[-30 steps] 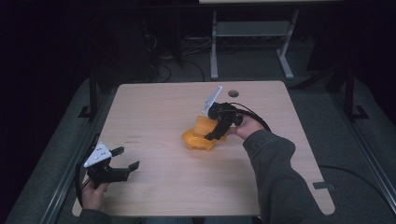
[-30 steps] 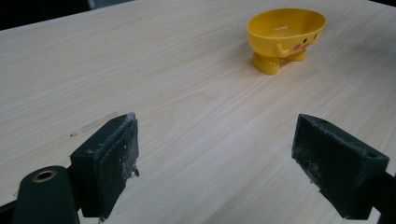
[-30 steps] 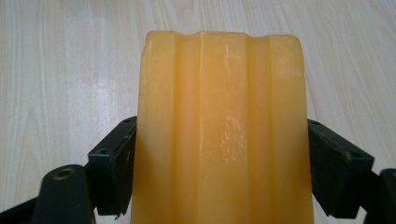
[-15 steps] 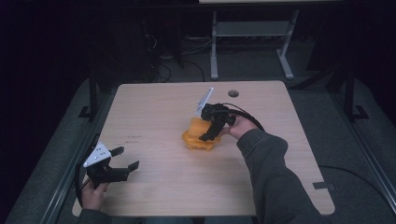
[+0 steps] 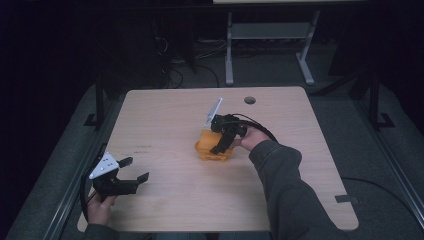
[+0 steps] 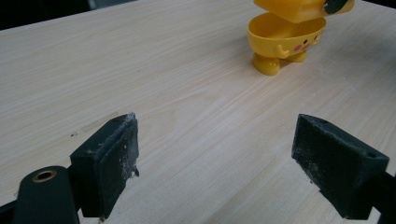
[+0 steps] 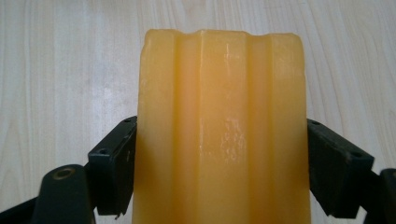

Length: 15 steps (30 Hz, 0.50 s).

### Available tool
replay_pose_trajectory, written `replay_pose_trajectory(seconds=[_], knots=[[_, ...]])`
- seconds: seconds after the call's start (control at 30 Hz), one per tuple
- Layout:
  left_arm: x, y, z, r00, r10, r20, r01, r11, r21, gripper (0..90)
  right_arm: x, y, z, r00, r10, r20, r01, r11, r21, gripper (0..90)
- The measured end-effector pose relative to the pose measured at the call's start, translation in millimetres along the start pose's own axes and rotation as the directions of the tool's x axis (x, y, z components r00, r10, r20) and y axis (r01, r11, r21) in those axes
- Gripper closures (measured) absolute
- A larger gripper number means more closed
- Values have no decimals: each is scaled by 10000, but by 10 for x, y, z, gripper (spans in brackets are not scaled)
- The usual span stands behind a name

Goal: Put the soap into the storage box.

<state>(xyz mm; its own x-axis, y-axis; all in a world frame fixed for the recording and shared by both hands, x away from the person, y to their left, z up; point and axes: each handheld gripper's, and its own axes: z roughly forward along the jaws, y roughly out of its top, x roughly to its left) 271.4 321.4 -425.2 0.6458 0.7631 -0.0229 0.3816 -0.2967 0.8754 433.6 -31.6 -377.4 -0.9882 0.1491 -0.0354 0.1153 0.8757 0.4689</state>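
Observation:
A yellow toy pot [image 6: 285,42] with small feet and a painted face stands on the wooden table [image 5: 160,115], near its middle. Just above it in the left gripper view sits a yellow top piece [image 6: 294,7]. In the right gripper view a ribbed yellow piece [image 7: 219,84] lies between the two jaws, which press on both its sides. My right gripper [image 5: 221,141] is shut on that yellow piece, over the toy [image 5: 207,150]. At the near left corner of the table my left gripper [image 5: 134,169] [image 6: 215,154] is open with nothing between its jaws, well apart from the toy.
A round hole [image 5: 250,100] lies in the table top at the far right. A cable [image 5: 260,127] trails from the right gripper. Behind the table a metal frame [image 5: 270,35] stands on the dark floor. Bare wood lies between the two grippers.
My right gripper has shifted a little to the left and toward the person with the yellow piece. The left gripper has stayed where it was.

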Motion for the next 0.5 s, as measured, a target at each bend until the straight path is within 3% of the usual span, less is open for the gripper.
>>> replay_pose_trajectory(seconds=[0.5], knots=[[3, -1, -5, 10000, -34, -13, 34, 10000, -42, 141, -6, 21, 80, 10000, 25, -94, -25, 10000, 65, 205]])
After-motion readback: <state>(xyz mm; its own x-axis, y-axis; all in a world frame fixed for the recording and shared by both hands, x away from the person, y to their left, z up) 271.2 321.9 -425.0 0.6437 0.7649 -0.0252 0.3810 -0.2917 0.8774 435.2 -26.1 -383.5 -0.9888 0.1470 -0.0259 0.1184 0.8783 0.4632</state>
